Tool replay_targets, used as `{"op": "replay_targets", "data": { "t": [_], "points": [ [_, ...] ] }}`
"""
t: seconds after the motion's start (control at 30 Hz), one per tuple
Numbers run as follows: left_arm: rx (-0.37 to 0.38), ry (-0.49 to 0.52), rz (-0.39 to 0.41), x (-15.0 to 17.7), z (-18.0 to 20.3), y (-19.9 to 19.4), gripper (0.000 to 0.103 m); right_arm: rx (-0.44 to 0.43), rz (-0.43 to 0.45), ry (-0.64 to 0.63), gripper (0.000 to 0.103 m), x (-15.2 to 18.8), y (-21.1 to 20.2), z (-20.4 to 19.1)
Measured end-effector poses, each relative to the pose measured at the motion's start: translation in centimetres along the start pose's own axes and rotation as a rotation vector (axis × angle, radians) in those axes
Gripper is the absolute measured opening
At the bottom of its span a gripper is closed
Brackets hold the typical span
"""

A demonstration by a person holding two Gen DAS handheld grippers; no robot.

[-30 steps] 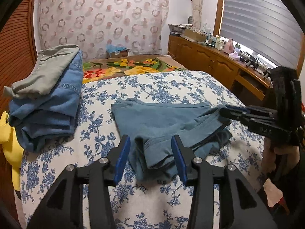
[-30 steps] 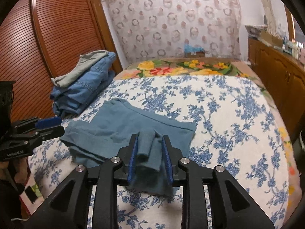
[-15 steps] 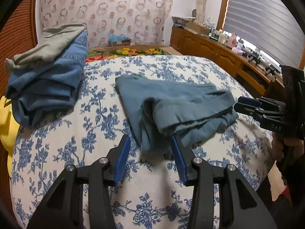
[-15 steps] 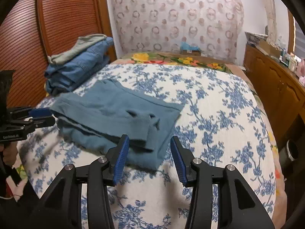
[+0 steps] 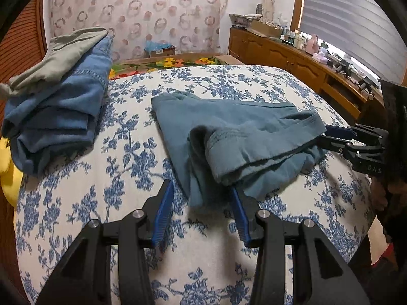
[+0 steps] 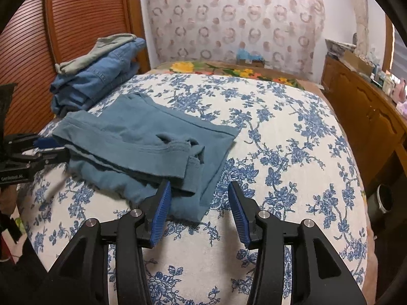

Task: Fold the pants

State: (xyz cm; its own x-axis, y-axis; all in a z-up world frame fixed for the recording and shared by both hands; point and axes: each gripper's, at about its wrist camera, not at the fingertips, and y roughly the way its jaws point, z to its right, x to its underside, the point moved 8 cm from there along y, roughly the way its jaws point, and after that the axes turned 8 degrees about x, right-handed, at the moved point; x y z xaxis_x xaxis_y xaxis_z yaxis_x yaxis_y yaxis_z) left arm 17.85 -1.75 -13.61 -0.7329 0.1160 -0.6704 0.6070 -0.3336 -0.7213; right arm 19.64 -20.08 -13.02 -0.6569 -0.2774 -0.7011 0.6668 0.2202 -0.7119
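Teal-blue pants [image 5: 241,132] lie folded on the flowered bedspread [image 5: 122,178], the upper layer rumpled at its near edge. My left gripper [image 5: 202,190] is open just above the bed, and the pants' near corner lies loose between its blue pads. In the right wrist view the pants [image 6: 152,137] sit left of centre. My right gripper [image 6: 199,188] is open at their near right corner, with the cloth's edge by its left pad and nothing gripped. Each gripper shows in the other's view: the right gripper [image 5: 330,138] at the pants' right edge, the left gripper [image 6: 54,147] at their left edge.
A stack of blue jeans topped by a grey garment [image 5: 58,106] sits at the bed's far left, in front of a slatted wooden wardrobe [image 6: 76,25]. A wooden cabinet [image 6: 361,106] with clutter runs along the right. A round bin [image 6: 384,198] stands on the floor there.
My right gripper has opened and let go of the pants' fold, which now lies on the layer below. Both grippers have sunk closer to the bed.
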Motion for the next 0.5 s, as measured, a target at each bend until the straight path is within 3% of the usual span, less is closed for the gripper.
{"op": "replay_targets", "data": {
  "t": [0.37, 0.5],
  "points": [
    [0.009, -0.008, -0.013, -2.9, -0.6, 2.0, 0.043, 0.003, -0.037, -0.15, 0.047, -0.9, 1.4, -1.4],
    [0.0, -0.015, -0.012, -4.2, -0.8, 2.6, 0.043, 0.004, -0.009, -0.163, 0.047, -2.2, 0.8, -1.3]
  ]
}}
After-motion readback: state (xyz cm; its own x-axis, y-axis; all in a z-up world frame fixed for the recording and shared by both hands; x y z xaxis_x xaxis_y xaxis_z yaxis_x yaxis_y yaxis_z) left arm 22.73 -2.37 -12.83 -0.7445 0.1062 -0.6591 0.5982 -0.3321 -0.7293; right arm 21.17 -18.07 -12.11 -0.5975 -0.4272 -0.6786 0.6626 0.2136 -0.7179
